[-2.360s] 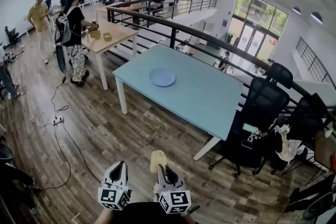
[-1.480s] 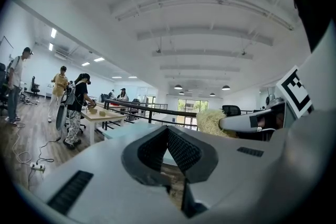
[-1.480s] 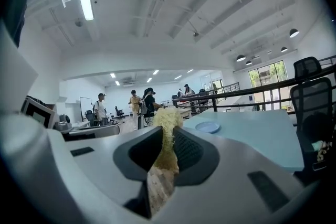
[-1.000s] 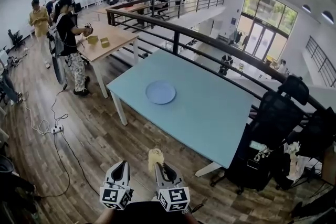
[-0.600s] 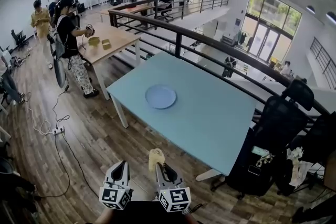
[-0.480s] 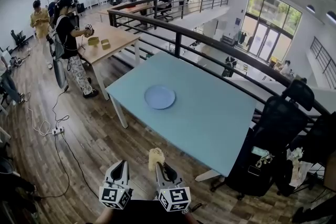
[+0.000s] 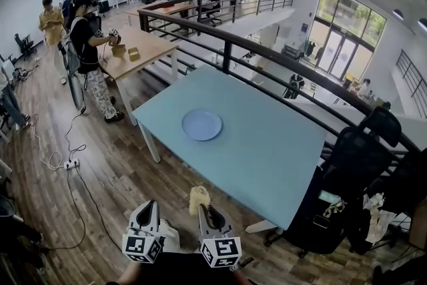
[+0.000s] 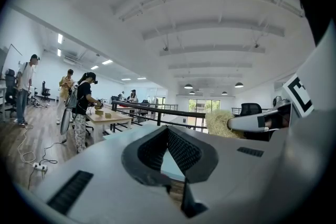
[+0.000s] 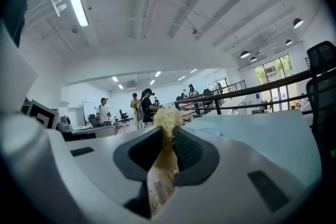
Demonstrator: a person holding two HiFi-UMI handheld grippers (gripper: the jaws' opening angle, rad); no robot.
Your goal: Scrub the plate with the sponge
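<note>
Nearby, the right gripper [image 7: 204, 211] clamps a shaggy yellow sponge [image 7: 198, 196]; the left gripper [image 7: 149, 208] is closed, empty; the pale-blue plate [image 7: 201, 125] lies far off.

A blue plate [image 7: 201, 124] lay on the light-blue surface [image 7: 267, 143], toward its far left end. Near, low in view and well apart from the plate, the left tool [image 7: 151, 205] pointed forward beside the right tool [image 7: 203, 209], which pinched a yellow sponge [image 7: 198, 195] over the wood floor [image 7: 113, 177].
</note>
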